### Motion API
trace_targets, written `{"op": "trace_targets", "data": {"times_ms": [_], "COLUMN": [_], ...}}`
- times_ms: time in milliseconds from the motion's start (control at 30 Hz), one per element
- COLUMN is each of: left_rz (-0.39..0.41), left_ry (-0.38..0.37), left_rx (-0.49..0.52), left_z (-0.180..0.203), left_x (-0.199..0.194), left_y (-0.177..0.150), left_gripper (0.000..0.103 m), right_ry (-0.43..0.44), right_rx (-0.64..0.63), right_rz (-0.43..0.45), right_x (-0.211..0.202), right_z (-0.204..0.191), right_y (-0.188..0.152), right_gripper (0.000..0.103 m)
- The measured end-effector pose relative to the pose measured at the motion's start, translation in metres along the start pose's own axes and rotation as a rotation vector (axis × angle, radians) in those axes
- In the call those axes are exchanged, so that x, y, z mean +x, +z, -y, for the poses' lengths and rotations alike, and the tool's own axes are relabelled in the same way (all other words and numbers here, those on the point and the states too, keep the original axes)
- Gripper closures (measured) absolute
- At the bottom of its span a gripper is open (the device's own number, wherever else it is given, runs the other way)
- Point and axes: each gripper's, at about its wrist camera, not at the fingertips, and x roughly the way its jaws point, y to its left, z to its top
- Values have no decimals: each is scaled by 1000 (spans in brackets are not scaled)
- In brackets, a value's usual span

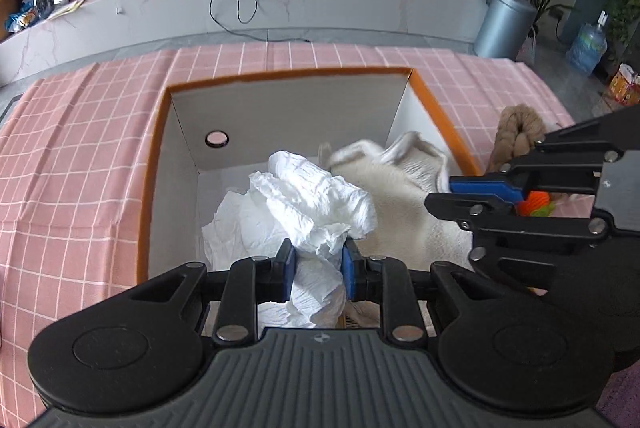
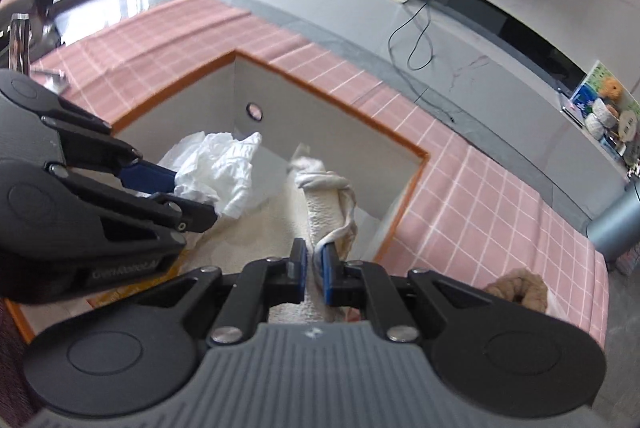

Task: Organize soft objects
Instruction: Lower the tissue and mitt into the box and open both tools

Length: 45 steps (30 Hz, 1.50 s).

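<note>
So, closest in, the left gripper (image 1: 319, 260) has its blue pads pinched partway together on a crumpled white tissue-like paper wad (image 1: 316, 199), and most of that wad hangs loose ahead of the pads over the open white cardboard box with the orange rim (image 1: 154, 151). Only a small fold looks to be actually caught, so my worry is it slides out or tears if the hand swings fast, and it could then drop on the rim or outside instead of inside.

The right gripper (image 2: 314, 270) is nearly fully closed on a thin edge of a cream-white rolled terry towel (image 2: 328, 199), which lies inside the box towards its right wall. Same issue: a thin pinch on floppy fabric means the roll can unwind and drag over the wall when let go. The towel sits on a fluffy cream fleece cloth (image 2: 256, 232) already covering the box floor, so pulling one could bunch up the other.

The two grippers are close together over the box, and I'd say they could bump if both go down at once.

Further out, on the pink checked cloth over the tabletop (image 1: 80, 155), a beige braided rope knot (image 2: 518, 288) lies just beside the box's right wall, near the tabletop's right edge. There's also something small, orange and green (image 1: 534, 205) half hidden behind the right gripper, can't tell what. Either could get knocked off that edge by a careless sweep.
</note>
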Motion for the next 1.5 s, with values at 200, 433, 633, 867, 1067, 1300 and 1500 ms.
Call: {"op": "trace_targets", "data": {"times_ms": [200,433,633,867,1067,1300,1500], "left_rz": [-46,-71,-85,-44,23,100,181], "left_ry": [12,3,19,61,55,15,-45], "left_rx": [21,1,-13,-60,-107,-97,-55], "left_z": [3,-3,-5,-11,-14,7,36], "left_x": [20,34,40,28,6,-22,-45], "left_y": [-3,-3,-3,-5,-3,6,11], "left_gripper": [77,75,54,32,32,32,32], "right_ry": [-42,-57,-95,-112,-111,-120,-154], "right_rx": [-89,-145,-180,-175,-141,-19,135], "right_rz": [-54,-76,-38,8,61,121,194], "right_x": [24,38,30,17,-3,-37,-72], "right_z": [-1,-2,-4,-2,2,25,56], "right_y": [5,7,5,3,2,-10,-36], "right_gripper": [103,102,80,72,60,53,50]}}
